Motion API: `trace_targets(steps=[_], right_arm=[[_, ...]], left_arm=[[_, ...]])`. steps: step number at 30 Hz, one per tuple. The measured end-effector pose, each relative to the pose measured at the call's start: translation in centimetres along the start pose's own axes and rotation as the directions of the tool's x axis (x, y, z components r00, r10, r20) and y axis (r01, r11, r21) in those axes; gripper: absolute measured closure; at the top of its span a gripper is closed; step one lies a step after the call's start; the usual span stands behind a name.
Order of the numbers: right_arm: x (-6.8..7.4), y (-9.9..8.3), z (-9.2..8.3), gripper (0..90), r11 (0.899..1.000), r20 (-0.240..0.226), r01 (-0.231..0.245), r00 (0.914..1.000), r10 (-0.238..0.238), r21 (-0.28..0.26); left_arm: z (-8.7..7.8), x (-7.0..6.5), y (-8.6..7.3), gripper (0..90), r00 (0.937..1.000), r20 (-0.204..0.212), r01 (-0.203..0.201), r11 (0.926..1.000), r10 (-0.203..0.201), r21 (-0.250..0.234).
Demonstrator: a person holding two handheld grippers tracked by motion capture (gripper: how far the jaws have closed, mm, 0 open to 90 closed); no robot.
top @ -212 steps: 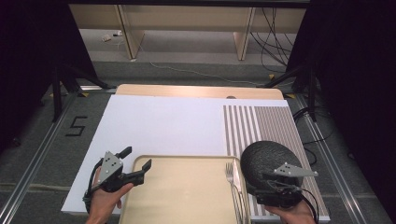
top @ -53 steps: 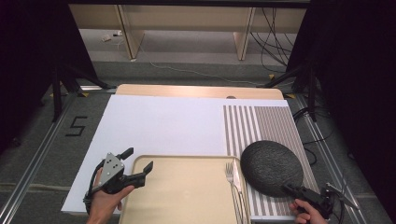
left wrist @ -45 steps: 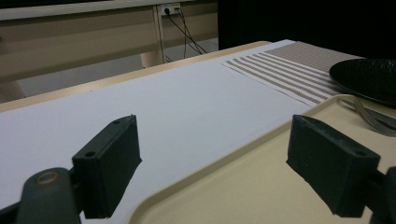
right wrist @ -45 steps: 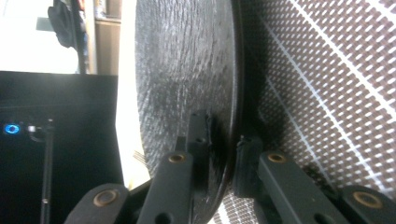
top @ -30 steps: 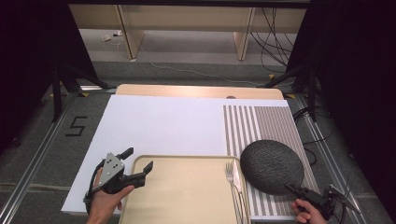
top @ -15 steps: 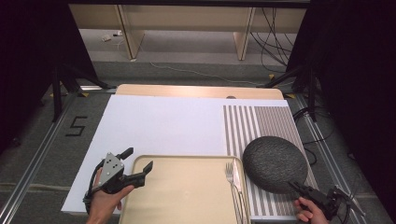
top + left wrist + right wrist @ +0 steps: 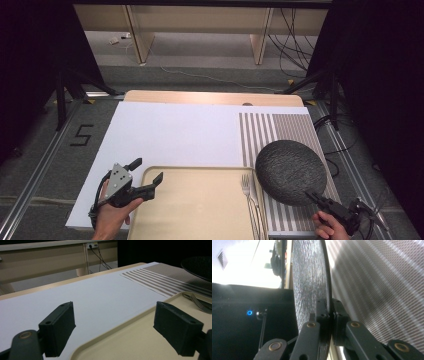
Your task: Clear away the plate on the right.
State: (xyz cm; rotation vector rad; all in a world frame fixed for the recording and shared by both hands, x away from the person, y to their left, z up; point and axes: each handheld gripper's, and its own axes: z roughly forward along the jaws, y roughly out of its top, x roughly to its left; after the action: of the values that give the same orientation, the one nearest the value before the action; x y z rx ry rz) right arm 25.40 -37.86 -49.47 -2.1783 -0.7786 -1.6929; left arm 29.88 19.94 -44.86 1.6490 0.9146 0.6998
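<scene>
The dark plate (image 7: pixel 291 171) is pinched at its near rim by the right claw (image 7: pixel 314 197), whose jaws press together on the edge (image 7: pixel 327 312); the plate seems tilted off the striped mat (image 7: pixel 274 131), though the contact is hard to judge. Left of that claw a fork (image 7: pixel 248 188) lies in the tray (image 7: pixel 195 210). The left claw (image 7: pixel 148 177) stands spread wide, empty, straddling the tray's corner above the table (image 7: pixel 170 132).

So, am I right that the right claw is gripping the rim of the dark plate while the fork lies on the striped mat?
Not quite: the fork lies in the tan tray, as the high view shows. The right claw does grip the dark plate by its rim.
</scene>
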Motion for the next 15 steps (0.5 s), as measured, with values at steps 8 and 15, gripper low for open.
trace_targets(steps=[8, 15], right_arm=[[0.9, -1.2, 0.6, 86.5, 0.999, -0.033, 0.023, 0.9992, -0.021, 0.047], [1.4, -2.4, 1.4, 86.5, 0.996, -0.055, 0.042, 0.9978, -0.038, 0.084]], left_arm=[[0.0, 0.1, 0.0, 16.9, 1.0, -0.002, 0.002, 1.0, -0.002, -0.002], [0.0, 0.1, 0.0, 16.9, 1.0, -0.002, 0.0, 1.0, 0.0, -0.002]])
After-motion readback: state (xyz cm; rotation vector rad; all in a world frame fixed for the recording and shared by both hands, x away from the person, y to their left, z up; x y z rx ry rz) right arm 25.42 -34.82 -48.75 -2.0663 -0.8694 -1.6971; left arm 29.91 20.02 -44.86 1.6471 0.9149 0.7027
